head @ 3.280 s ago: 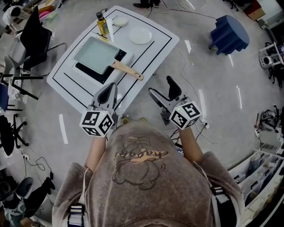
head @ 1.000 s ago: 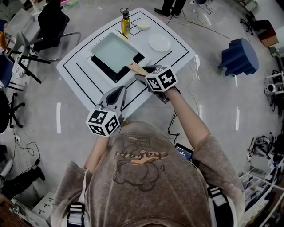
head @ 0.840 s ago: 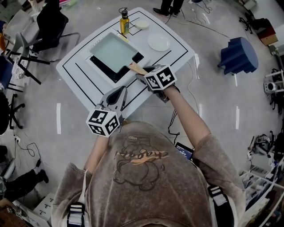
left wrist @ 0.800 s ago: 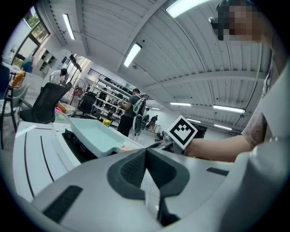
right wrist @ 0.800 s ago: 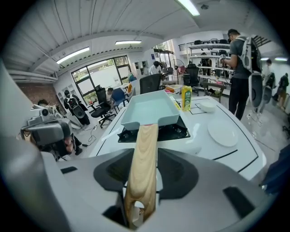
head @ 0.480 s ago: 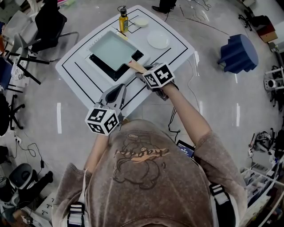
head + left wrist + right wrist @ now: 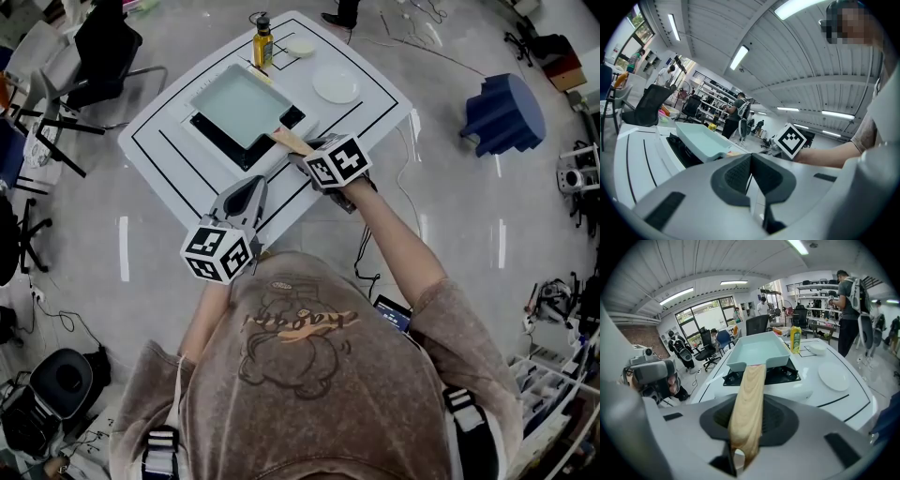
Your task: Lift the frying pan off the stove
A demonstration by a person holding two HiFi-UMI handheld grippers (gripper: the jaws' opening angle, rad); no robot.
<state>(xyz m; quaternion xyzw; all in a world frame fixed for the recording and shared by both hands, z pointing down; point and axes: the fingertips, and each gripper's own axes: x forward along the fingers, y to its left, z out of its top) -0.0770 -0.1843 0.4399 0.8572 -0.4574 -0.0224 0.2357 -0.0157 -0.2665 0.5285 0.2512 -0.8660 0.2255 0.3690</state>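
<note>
Frying pan (image 7: 242, 103) is a pale mint rectangular tray-type w/ shallow upright walls and a light wooden handle (image 7: 289, 141); it looks empty inside. It sits flat on the black stove (image 7: 220, 147), approx mid-desk (image 7: 164, 141), w/ an oil bottle (image 7: 262, 42) and a white plate (image 7: 336, 87) on the desk's far side. Long axis in the head view runs diag.: pan body upper left, handle pointing lower right toward you. In your right gripper view the handle runs straight away from the camera to the pan body. Your right gripper (image 7: 304, 155) is at the handle's free end, its jaws closing, w/ the wood between the pads and no gap visible on either side. Your left gripper (image 7: 247, 189) hangs over the desk's near edge, apart from pan and stove, w/ its jaws together on nothing.
</note>
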